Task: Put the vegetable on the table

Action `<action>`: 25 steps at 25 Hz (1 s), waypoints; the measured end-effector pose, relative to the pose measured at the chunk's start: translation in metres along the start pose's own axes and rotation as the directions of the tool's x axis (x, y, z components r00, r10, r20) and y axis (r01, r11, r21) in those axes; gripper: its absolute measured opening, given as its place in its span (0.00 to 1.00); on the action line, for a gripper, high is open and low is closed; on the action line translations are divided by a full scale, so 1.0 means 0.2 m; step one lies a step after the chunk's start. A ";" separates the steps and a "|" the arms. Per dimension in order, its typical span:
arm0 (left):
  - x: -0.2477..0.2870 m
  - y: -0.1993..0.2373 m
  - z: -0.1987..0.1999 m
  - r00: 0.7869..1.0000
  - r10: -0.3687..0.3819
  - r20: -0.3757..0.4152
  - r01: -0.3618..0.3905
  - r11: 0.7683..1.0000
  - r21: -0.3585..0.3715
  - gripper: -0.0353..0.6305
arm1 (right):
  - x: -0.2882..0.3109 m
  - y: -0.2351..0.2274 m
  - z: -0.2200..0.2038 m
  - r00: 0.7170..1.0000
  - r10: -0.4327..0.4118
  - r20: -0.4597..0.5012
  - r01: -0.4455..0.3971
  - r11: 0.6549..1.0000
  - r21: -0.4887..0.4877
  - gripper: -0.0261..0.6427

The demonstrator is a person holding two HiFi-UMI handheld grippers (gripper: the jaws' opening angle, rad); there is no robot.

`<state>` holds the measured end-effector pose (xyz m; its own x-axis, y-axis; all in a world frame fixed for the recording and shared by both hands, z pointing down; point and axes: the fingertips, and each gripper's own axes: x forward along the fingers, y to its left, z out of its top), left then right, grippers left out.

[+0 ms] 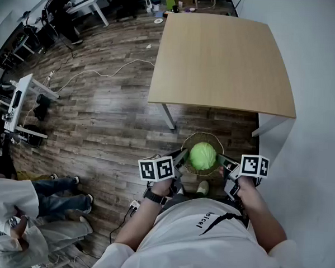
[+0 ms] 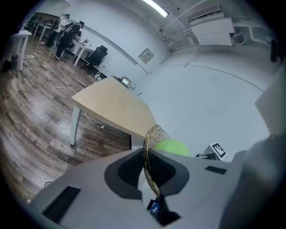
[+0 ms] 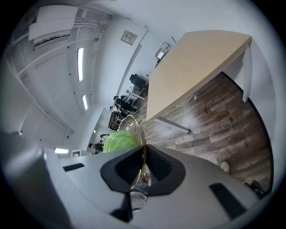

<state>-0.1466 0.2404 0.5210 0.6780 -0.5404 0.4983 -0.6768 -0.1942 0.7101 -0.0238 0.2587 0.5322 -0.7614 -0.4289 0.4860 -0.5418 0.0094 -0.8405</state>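
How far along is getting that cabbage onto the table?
Grasped: the left hand-held gripper and right hand-held gripper are each shut on the rim of the wire basket holding the cabbage. In hand: the basket hangs short of the table. Left: setting the cabbage on it.

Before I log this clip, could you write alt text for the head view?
The left gripper and right gripper each clamp the rim of a wire basket holding a green cabbage, held above the wood floor just short of a light wooden table.
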 end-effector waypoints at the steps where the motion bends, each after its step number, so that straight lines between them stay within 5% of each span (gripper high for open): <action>1: 0.00 -0.01 0.00 1.000 0.000 0.000 0.000 1.000 -0.001 0.10 | -0.01 0.00 0.01 1.000 0.000 -0.001 0.000 1.000 0.000 0.08; 25: 0.18 -0.10 -0.06 0.999 0.027 -0.018 -0.027 0.999 0.019 0.10 | -0.13 -0.15 0.10 1.000 0.023 -0.003 -0.023 1.000 0.019 0.09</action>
<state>-0.1045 0.2341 0.5302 0.6645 -0.5305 0.5264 -0.7000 -0.1952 0.6870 0.0183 0.2514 0.5395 -0.7746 -0.4261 0.4673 -0.5172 0.0017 -0.8559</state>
